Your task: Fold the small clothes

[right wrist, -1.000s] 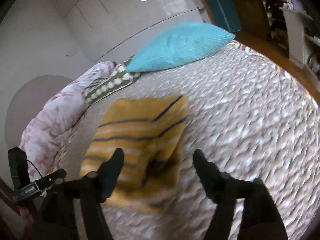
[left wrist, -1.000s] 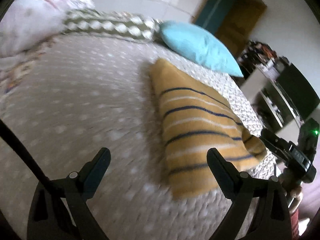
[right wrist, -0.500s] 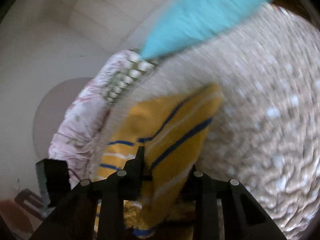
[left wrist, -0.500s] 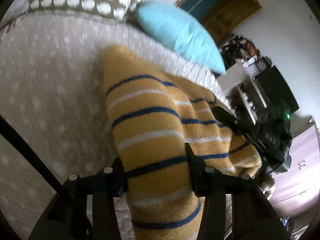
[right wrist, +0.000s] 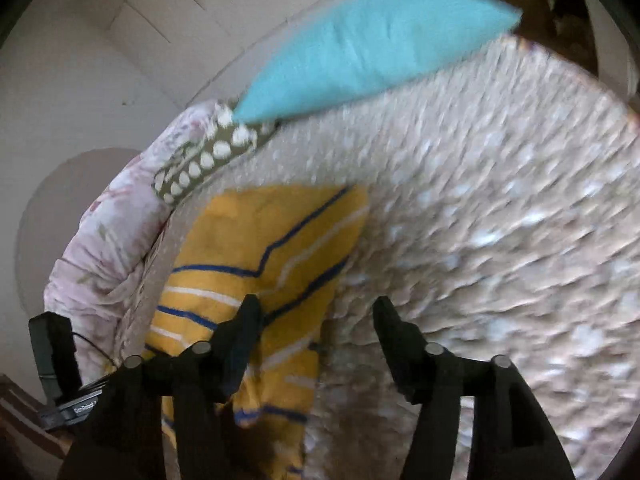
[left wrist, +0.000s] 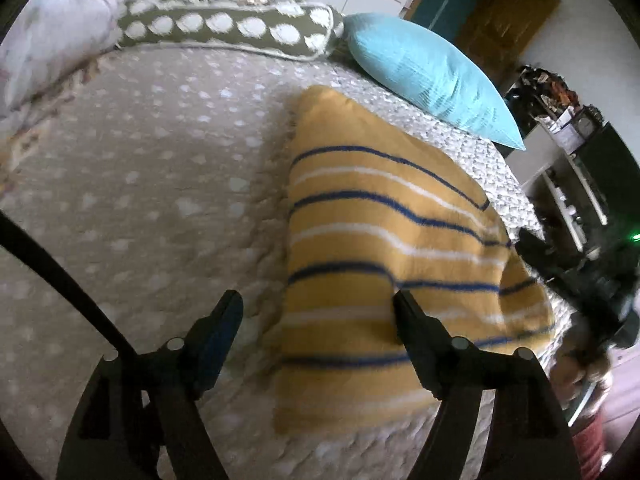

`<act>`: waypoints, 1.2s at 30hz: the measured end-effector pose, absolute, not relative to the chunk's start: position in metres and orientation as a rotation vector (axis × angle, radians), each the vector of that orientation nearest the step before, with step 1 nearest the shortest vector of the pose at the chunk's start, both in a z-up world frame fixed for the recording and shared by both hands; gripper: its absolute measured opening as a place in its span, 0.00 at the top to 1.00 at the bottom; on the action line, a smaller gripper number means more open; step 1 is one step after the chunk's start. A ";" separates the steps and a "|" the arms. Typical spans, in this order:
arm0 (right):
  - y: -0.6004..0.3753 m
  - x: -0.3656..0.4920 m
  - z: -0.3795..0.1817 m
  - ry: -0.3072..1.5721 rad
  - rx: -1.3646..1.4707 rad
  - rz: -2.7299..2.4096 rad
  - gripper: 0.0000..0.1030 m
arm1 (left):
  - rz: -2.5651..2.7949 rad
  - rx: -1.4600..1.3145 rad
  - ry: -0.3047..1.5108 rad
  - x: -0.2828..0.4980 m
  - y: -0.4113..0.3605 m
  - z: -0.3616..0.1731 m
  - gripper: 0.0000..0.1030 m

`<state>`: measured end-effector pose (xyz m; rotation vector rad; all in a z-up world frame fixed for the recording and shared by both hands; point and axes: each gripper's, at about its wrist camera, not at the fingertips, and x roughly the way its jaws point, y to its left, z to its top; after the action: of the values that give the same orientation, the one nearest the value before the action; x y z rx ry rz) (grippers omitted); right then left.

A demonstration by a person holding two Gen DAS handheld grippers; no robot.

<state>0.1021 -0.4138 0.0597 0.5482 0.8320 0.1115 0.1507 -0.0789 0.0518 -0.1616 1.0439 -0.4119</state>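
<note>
Left wrist view: my left tongs [left wrist: 316,312] gape wide, holding nothing | fuzzy yellow striped garment [left wrist: 384,240] lies folded between and beyond the fingers, on the nubbly dotted bedspread [left wrist: 140,184] | right tongs [right wrist: 316,316] also spread, empty, garment under the left finger | smooth turquoise pillow [left wrist: 432,76] farther ahead.

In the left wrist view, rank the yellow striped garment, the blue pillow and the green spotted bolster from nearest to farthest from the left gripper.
1. Yellow striped garment: just ahead of the left gripper, lying on the bed, toward the right.
2. Blue pillow: beyond the garment, upper right.
3. Green spotted bolster: along the bed's far edge, upper left; only slightly farther than the pillow.
</note>
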 end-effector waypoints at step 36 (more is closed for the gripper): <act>-0.223 0.134 0.048 0.946 0.450 0.416 0.65 | -0.315 -0.185 0.870 0.032 0.013 0.004 0.05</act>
<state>0.1344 -0.2233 0.0484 0.4498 0.9461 0.4155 0.0317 0.0132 0.0042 -0.1849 0.8702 -0.3147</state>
